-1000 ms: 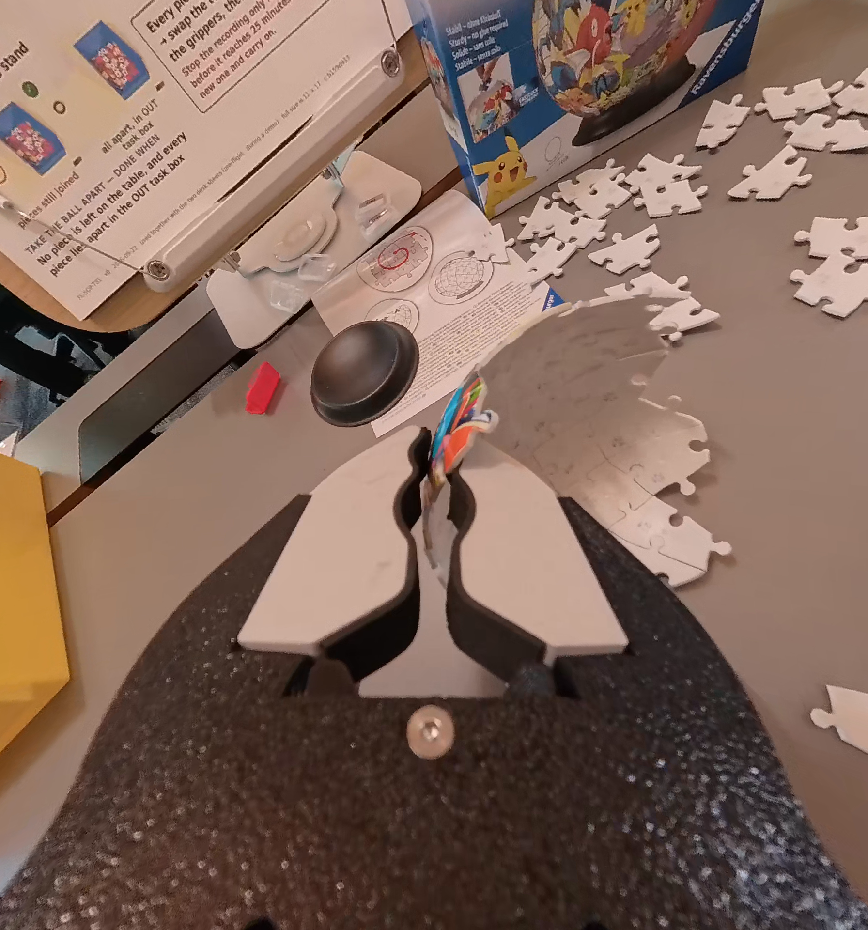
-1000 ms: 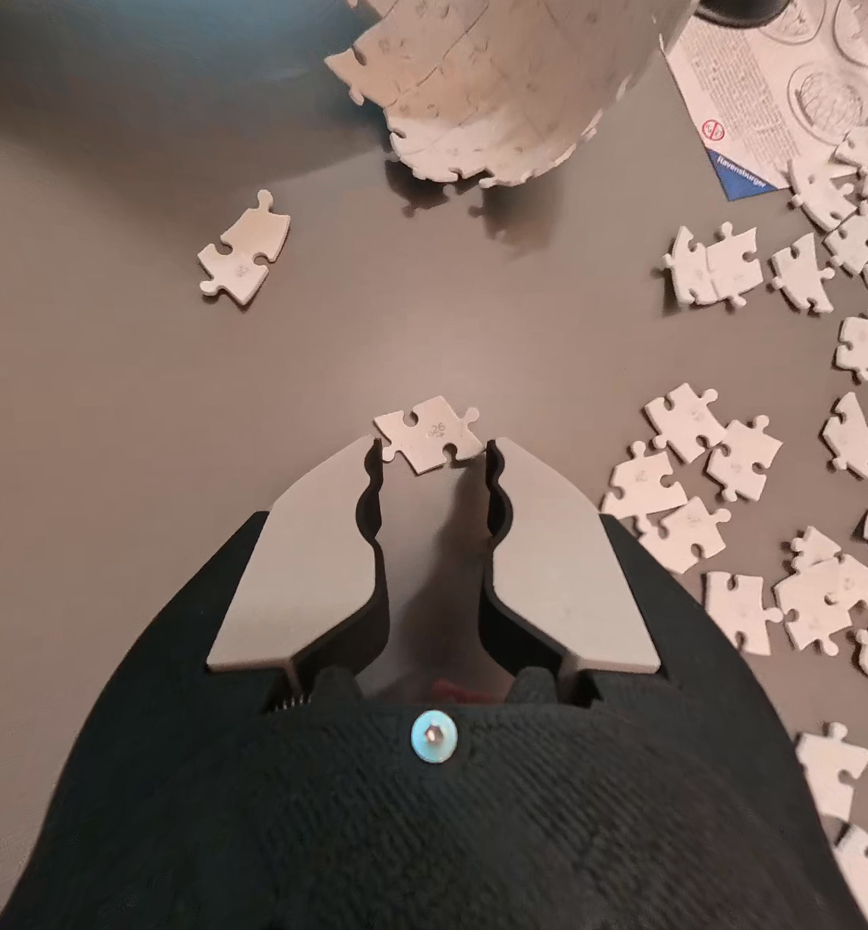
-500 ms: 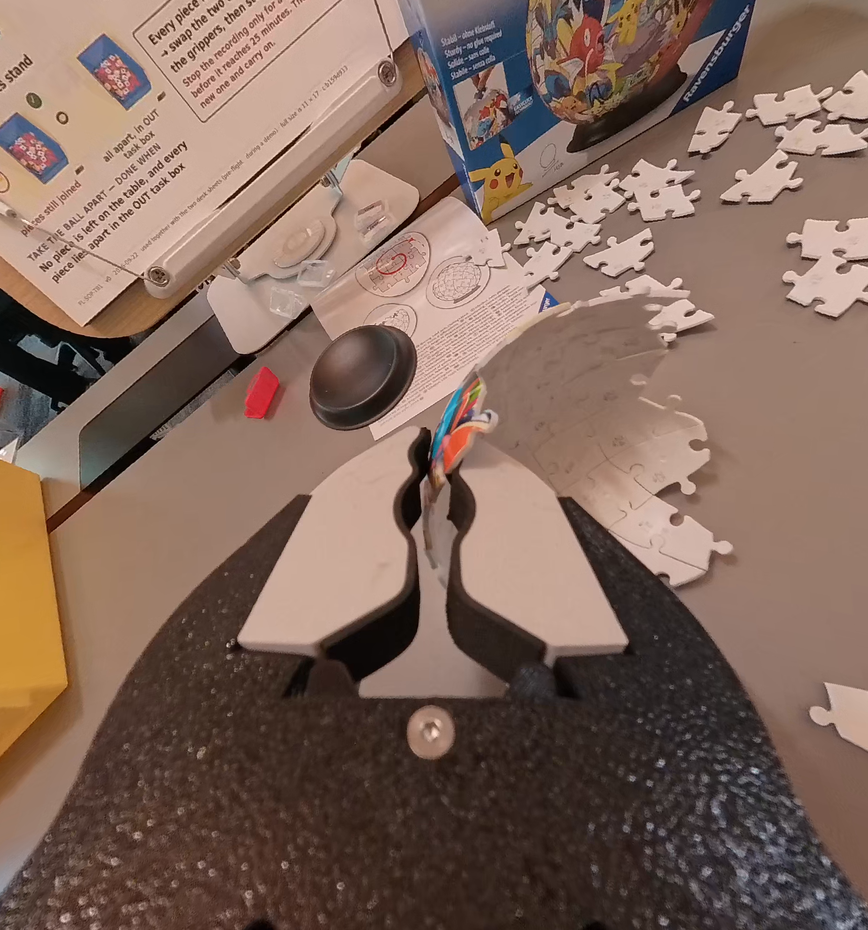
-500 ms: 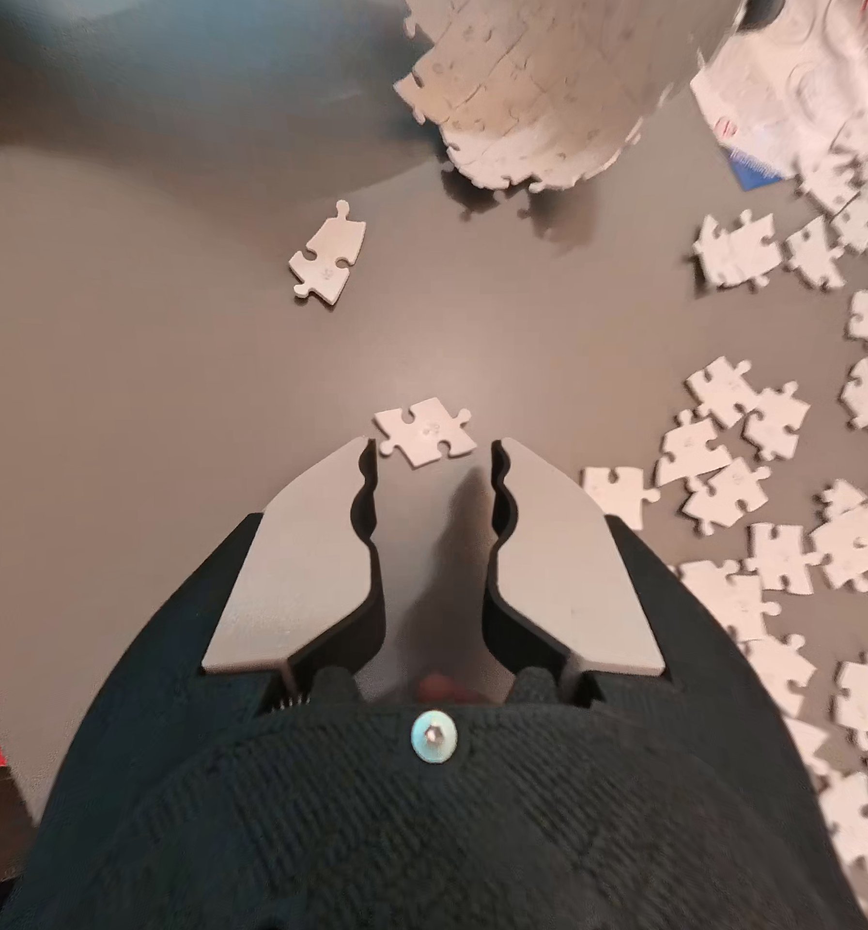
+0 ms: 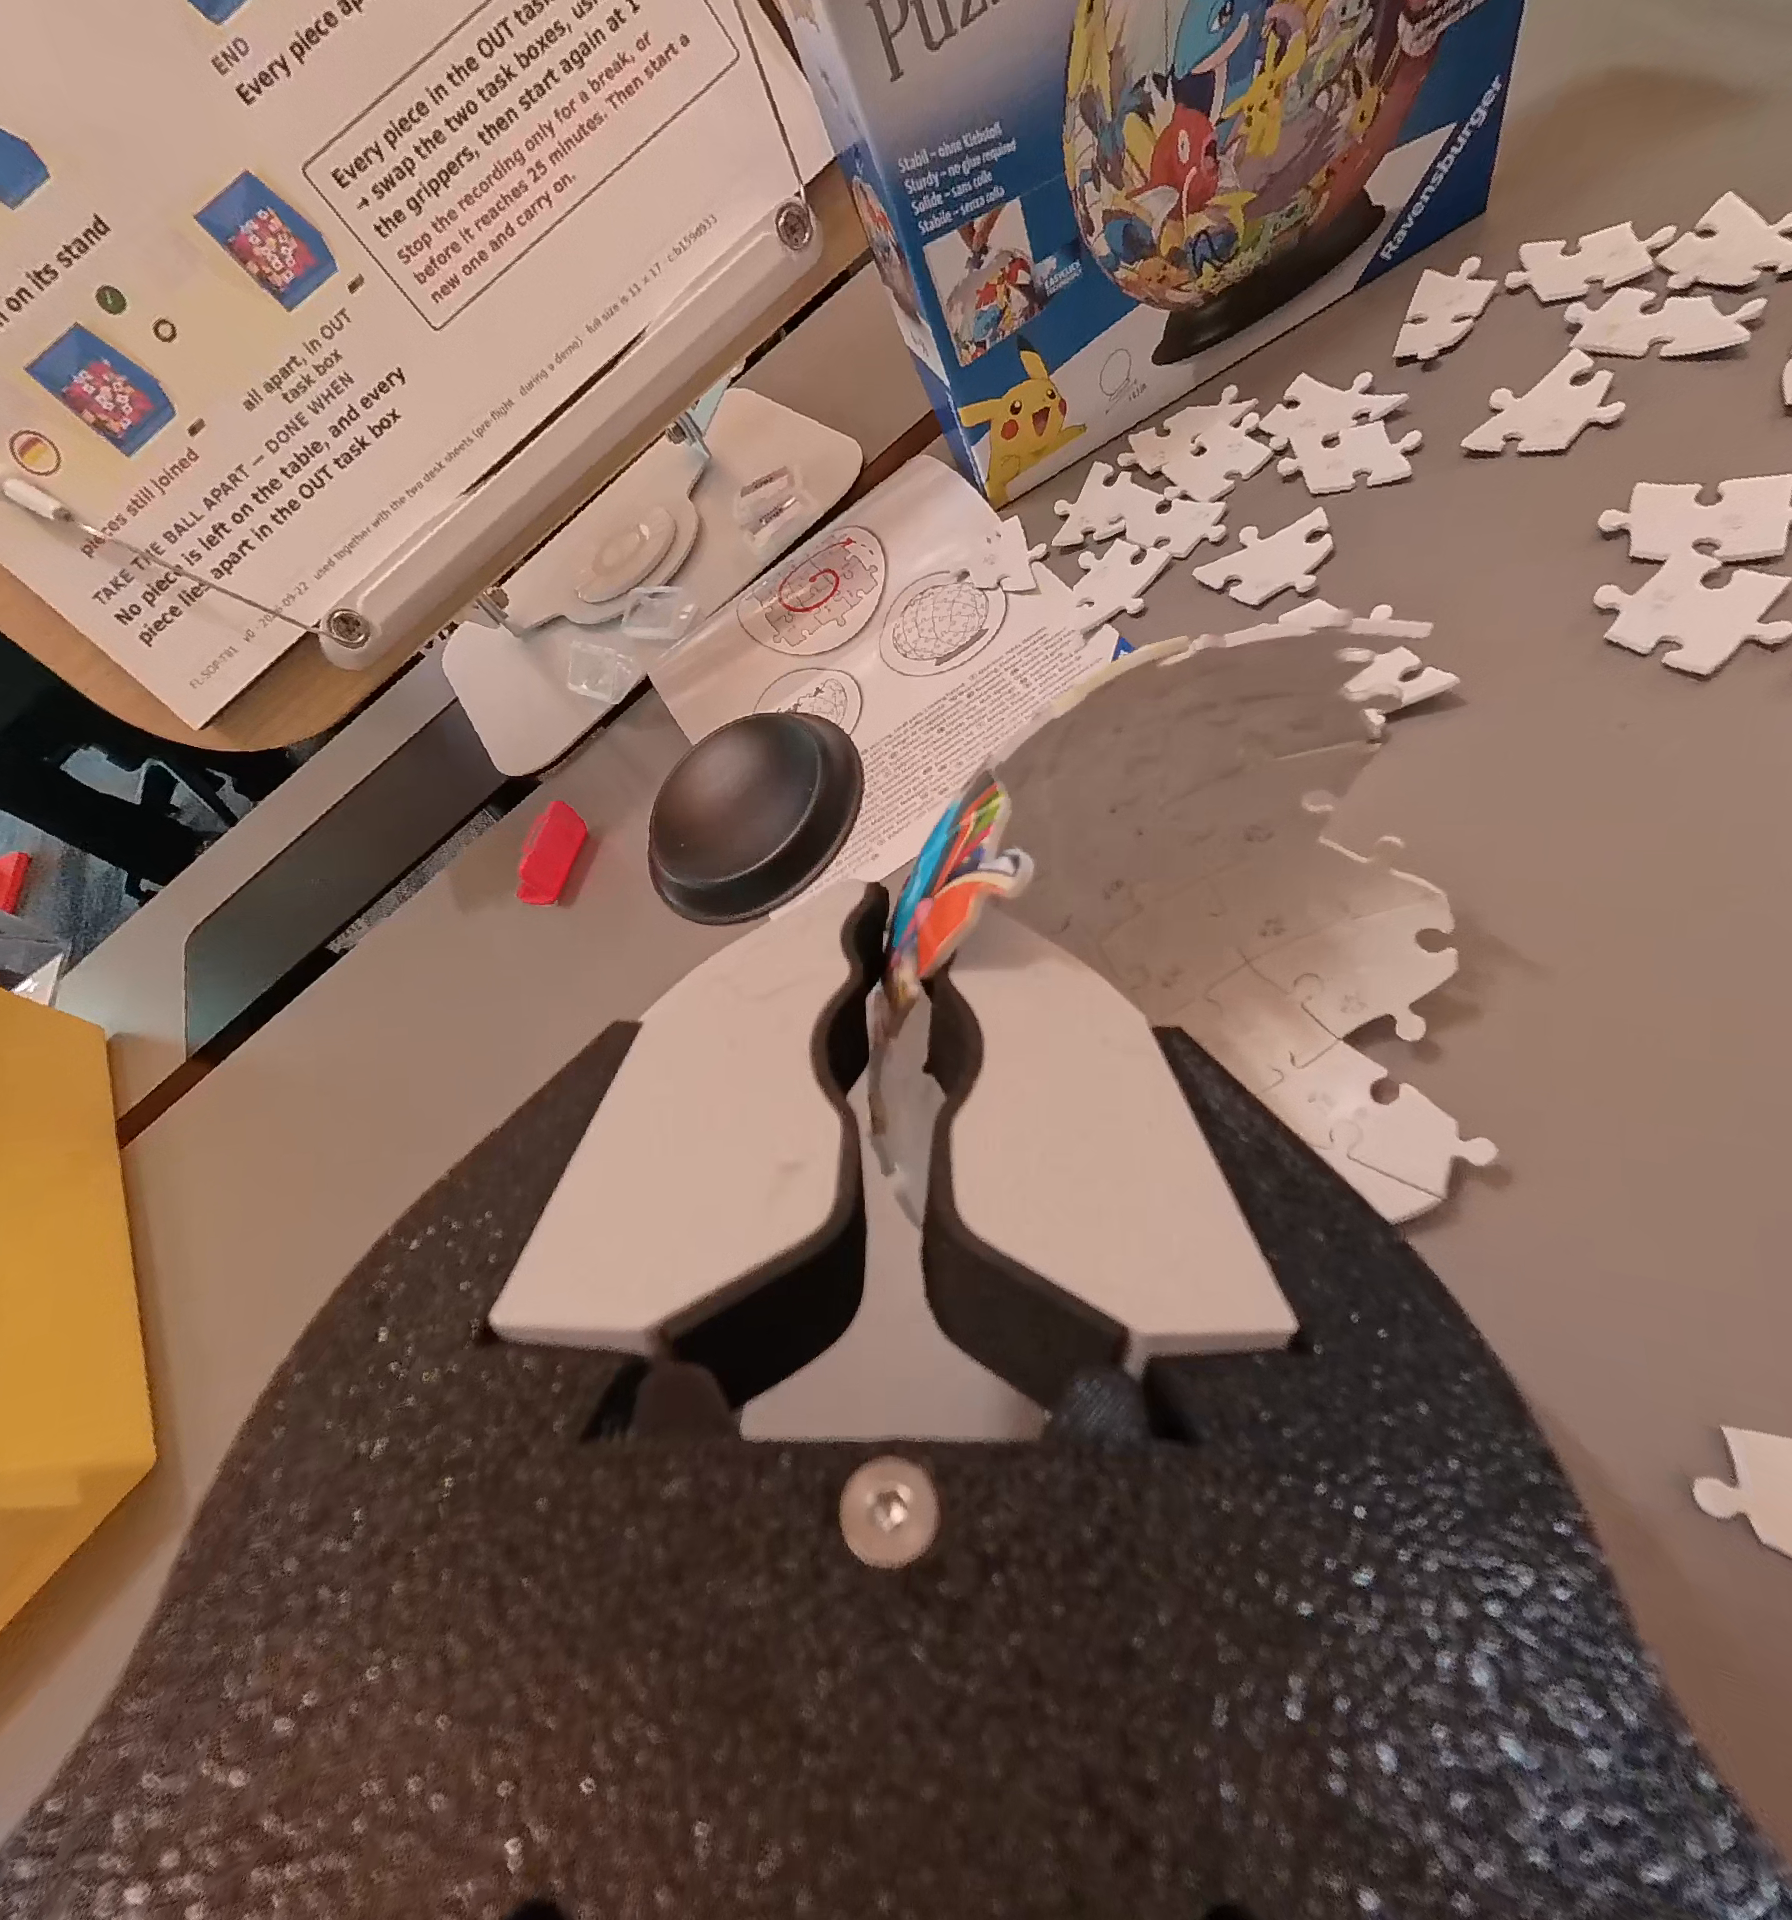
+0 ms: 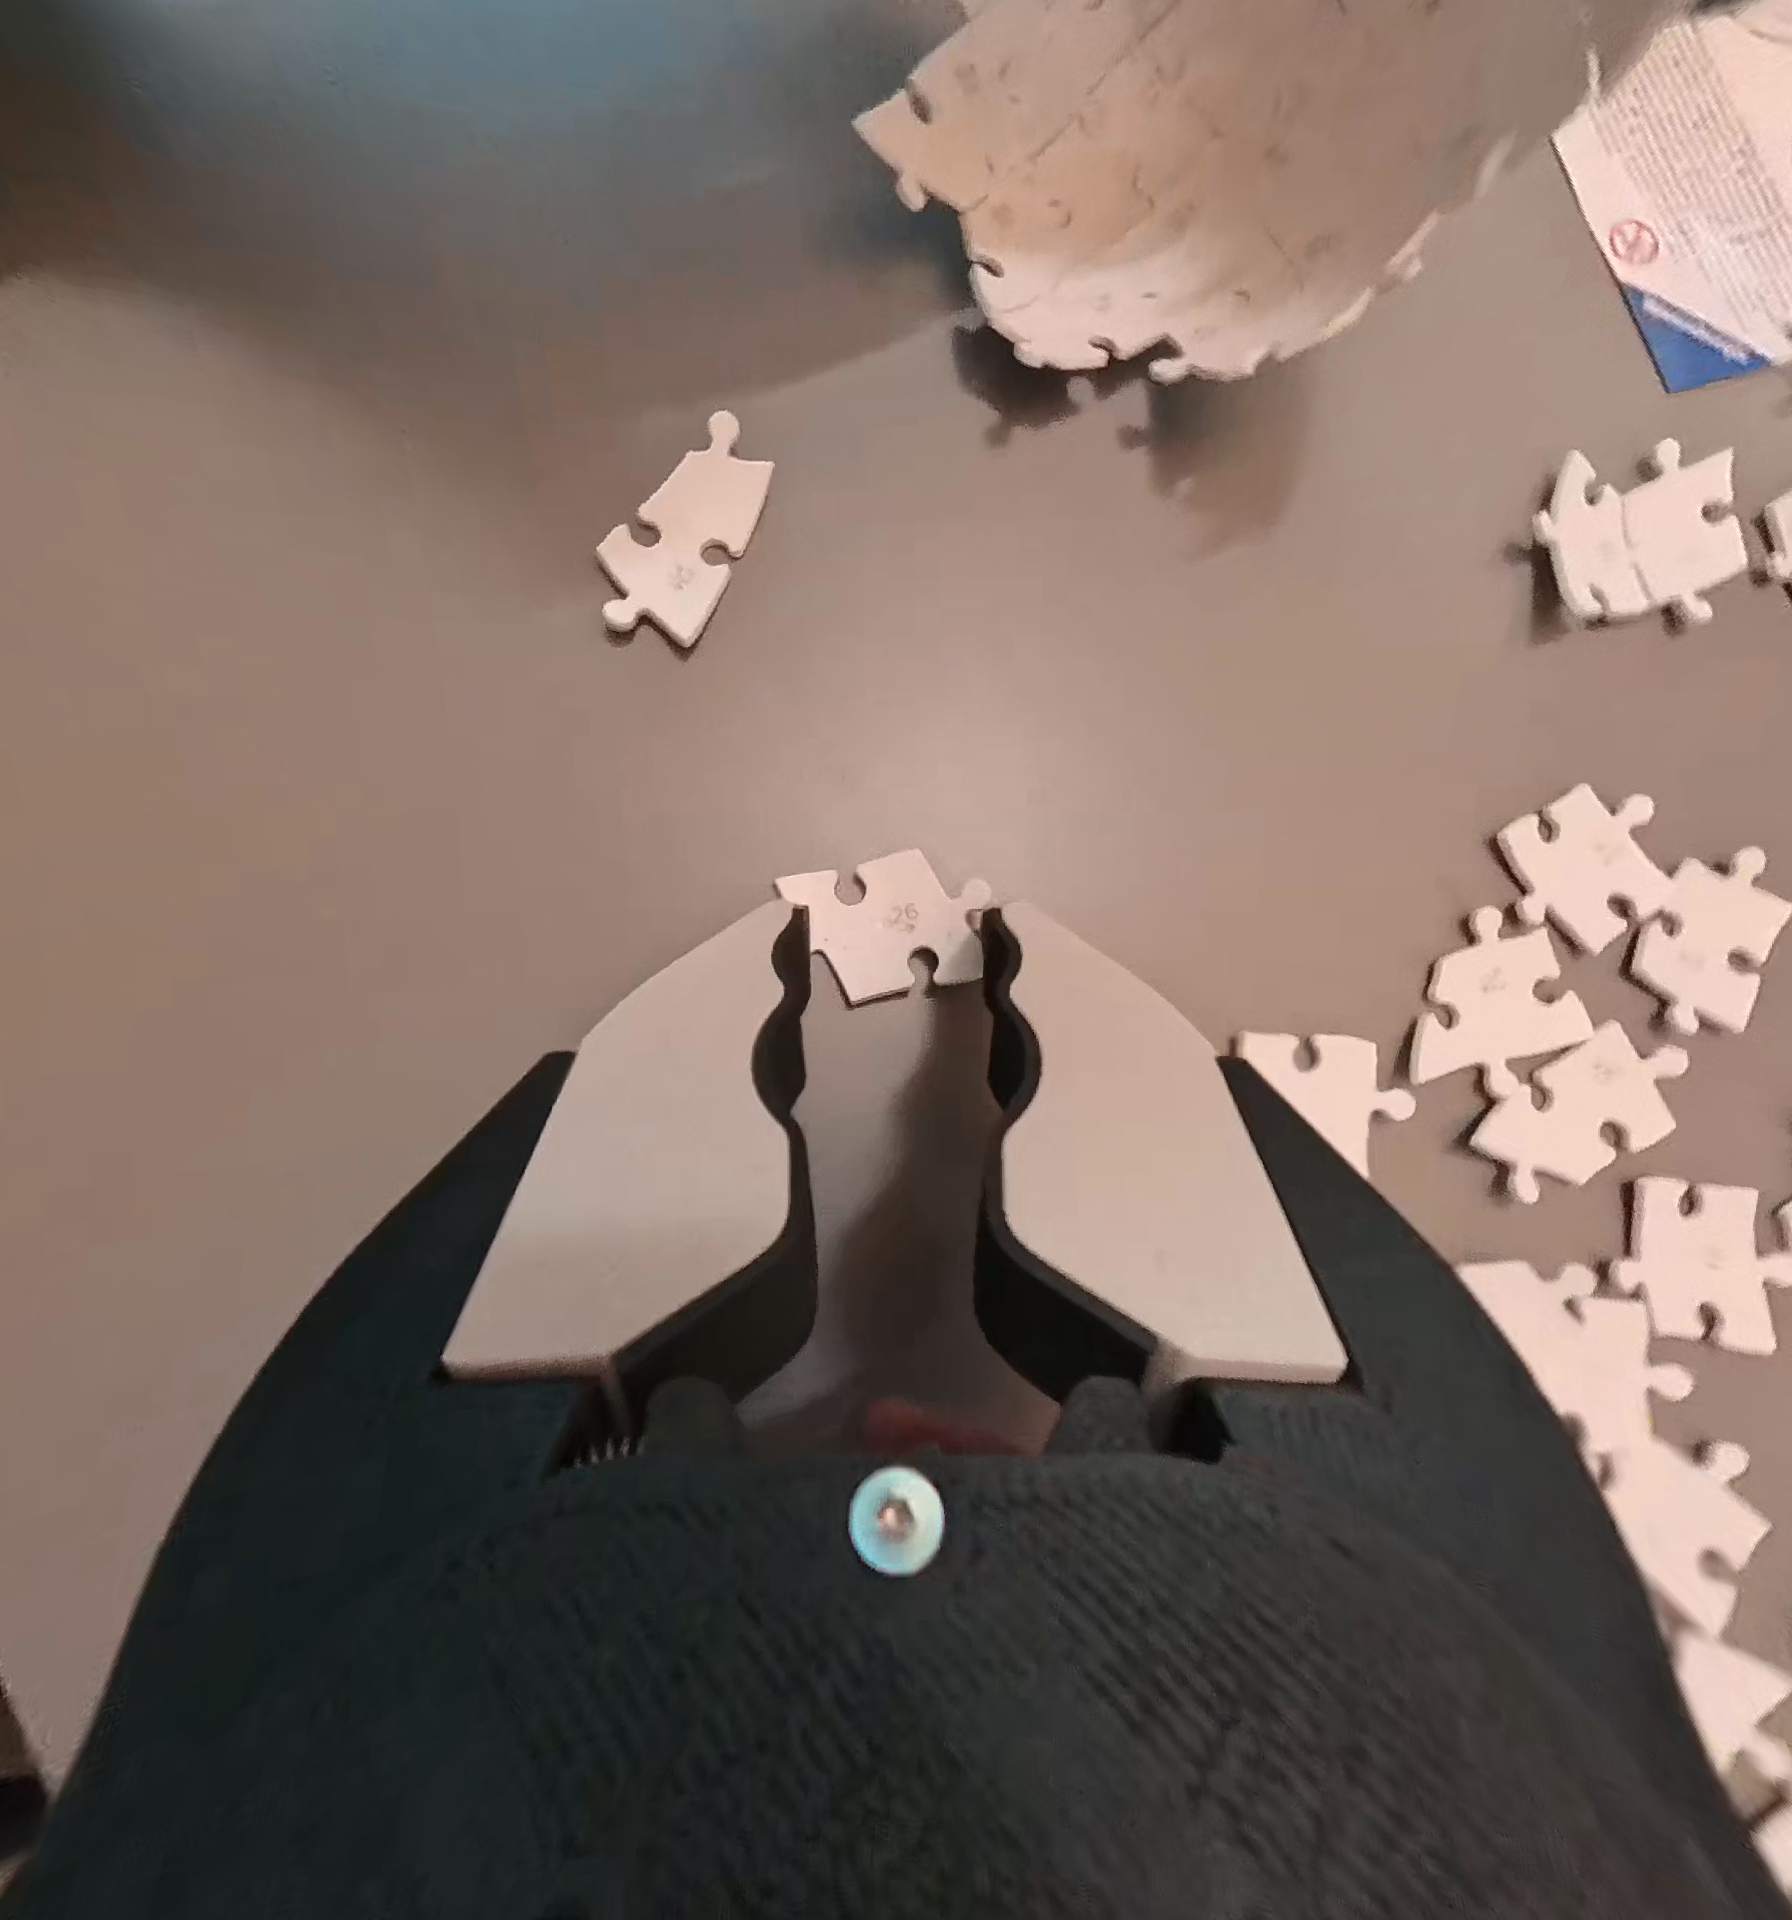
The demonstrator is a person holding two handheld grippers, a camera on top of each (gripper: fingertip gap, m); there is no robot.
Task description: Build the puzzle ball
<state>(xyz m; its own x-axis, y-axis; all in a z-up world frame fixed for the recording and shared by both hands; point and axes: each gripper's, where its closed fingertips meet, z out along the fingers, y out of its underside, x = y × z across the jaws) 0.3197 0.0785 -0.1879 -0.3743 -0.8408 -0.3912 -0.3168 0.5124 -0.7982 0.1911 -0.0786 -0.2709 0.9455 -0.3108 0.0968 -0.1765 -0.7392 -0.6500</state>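
Gripping half-built puzzle ball (image 5: 1183,831), left claw (image 5: 907,935).

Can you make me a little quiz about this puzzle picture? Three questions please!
1. True or false: the left gripper is pinching the half-built puzzle shell.
2. What lies between the right gripper's fingertips? A) a red block B) a single puzzle piece C) the black stand
3. Fill in: the loose piece lying alone on the grey table is really ___ pieces joined.

Key: 1 true. 2 B; its jaws look spread around it, so not clamped yet. 3 two.
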